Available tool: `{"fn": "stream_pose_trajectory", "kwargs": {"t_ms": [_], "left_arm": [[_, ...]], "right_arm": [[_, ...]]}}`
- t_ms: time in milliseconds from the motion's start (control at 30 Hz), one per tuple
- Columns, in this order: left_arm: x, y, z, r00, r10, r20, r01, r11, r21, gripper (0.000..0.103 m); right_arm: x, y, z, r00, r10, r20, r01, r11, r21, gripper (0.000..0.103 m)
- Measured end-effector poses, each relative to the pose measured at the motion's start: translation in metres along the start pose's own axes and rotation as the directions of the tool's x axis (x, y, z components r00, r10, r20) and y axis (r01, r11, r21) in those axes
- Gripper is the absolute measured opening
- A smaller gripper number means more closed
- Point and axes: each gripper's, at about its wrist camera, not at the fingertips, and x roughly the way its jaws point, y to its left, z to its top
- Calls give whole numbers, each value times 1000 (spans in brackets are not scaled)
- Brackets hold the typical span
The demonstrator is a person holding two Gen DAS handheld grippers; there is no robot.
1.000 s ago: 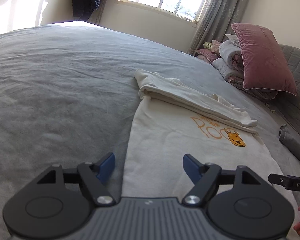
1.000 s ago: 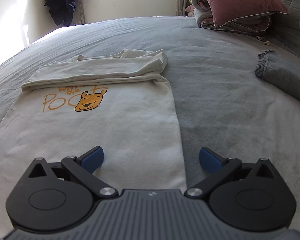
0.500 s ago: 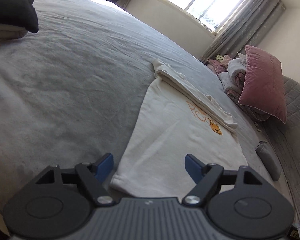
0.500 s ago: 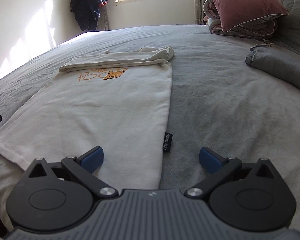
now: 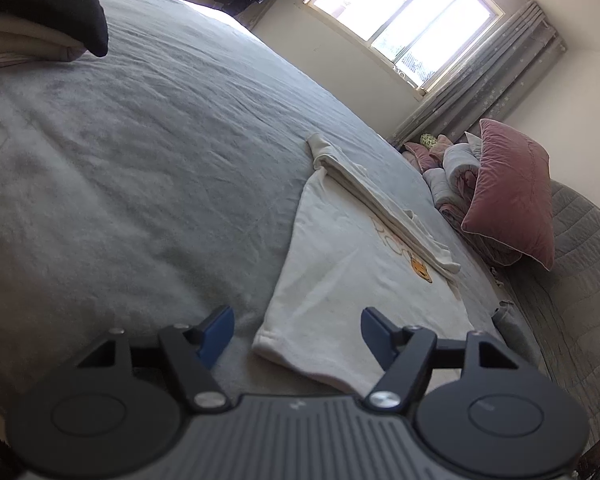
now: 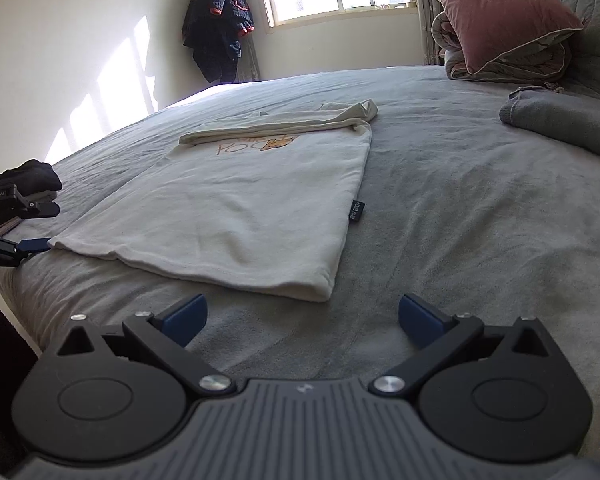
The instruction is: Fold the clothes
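Cream cotton sweatshirt with an orange bear print [image 6: 240, 208] lies part-folded, sleeves across its chest.
Left gripper [image 5: 296, 330] and right gripper [image 6: 302, 314], both wide open and empty, flank its near hem corners; likely next: pinch them.

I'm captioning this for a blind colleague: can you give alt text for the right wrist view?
A cream T-shirt with an orange bear print lies flat on a grey bed, sleeves folded across its top. The open right gripper hovers short of its hem; a folded grey garment lies right.
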Motion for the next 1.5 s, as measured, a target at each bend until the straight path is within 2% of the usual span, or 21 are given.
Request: {"fn": "stream_pose_trajectory", "kwargs": {"t_ms": [100, 233, 367, 467, 600, 667, 733, 767, 867, 933, 1033, 1133, 1200, 1233, 1267, 1300, 1333, 1400, 1500], "left_arm": [[0, 5, 0, 1000, -6, -2, 6, 1000, -1, 64], [-2, 13, -2, 1000, -19, -6, 19, 1000, 4, 57], [3, 12, 1, 1000, -11, -24, 12, 1000, 28, 52], [15, 3, 17, 994, 43, -102, -38, 998, 47, 47], [28, -13, 32, 973, 111, -204, -81, 985, 151, 47], [29, -14, 30, 971, 109, -214, -68, 979, 192, 48], [27, -8, 26, 976, 77, -205, -34, 978, 207, 48], [25, -3, 25, 979, 54, -199, -13, 980, 200, 48], [19, 17, 29, 983, -36, -180, 54, 994, 96, 48], [18, 24, 33, 983, -53, -177, 59, 998, 30, 46], [19, 20, 36, 980, -30, -196, 39, 998, 40, 47], [24, 6, 33, 972, 22, -234, 9, 992, 128, 45], [27, -4, 33, 961, 40, -274, 9, 984, 177, 43], [29, -8, 33, 955, 48, -294, 11, 980, 198, 37], [31, -8, 34, 949, 49, -312, 17, 979, 205, 25], [33, -7, 35, 945, 46, -325, 21, 980, 198, 19], [34, -4, 36, 941, 36, -336, 28, 983, 182, 12], [33, 6, 40, 938, -25, -346, 64, 993, 101, 9], [29, 19, 46, 925, -175, -337, 173, 984, -36, 8]], "right_arm": [[-2, -9, 6, 998, 70, 0, -70, 990, 118, 103], [1, -29, 9, 981, 192, 40, -194, 922, 334, 90], [8, -41, 14, 974, 221, 57, -223, 871, 437, 77], [13, -46, 17, 969, 236, 65, -237, 838, 492, 76], [19, -45, 24, 966, 256, 36, -240, 836, 494, 74], [20, -45, 27, 966, 259, 12, -233, 844, 483, 72], [19, -47, 27, 962, 272, 4, -238, 837, 492, 69], [19, -48, 26, 960, 278, 0, -242, 833, 497, 67], [19, -52, 24, 955, 296, -4, -252, 820, 514, 59], [18, -54, 23, 954, 300, -7, -252, 814, 523, 54], [18, -57, 21, 954, 298, -7, -248, 807, 536, 48], [18, -60, 21, 955, 298, -10, -243, 798, 552, 41], [19, -61, 20, 953, 301, -17, -241, 794, 559, 33], [20, -61, 20, 952, 304, -23, -240, 792, 562, 23], [21, -61, 19, 951, 307, -28, -238, 790, 565, 19], [21, -62, 19, 950, 310, -33, -237, 788, 569, 17], [22, -62, 19, 949, 314, -38, -237, 785, 572, 15], [22, -62, 26, 945, 327, -27, -249, 769, 589, 13], [22, -62, 37, 938, 346, -10, -267, 744, 612, 13]]}}
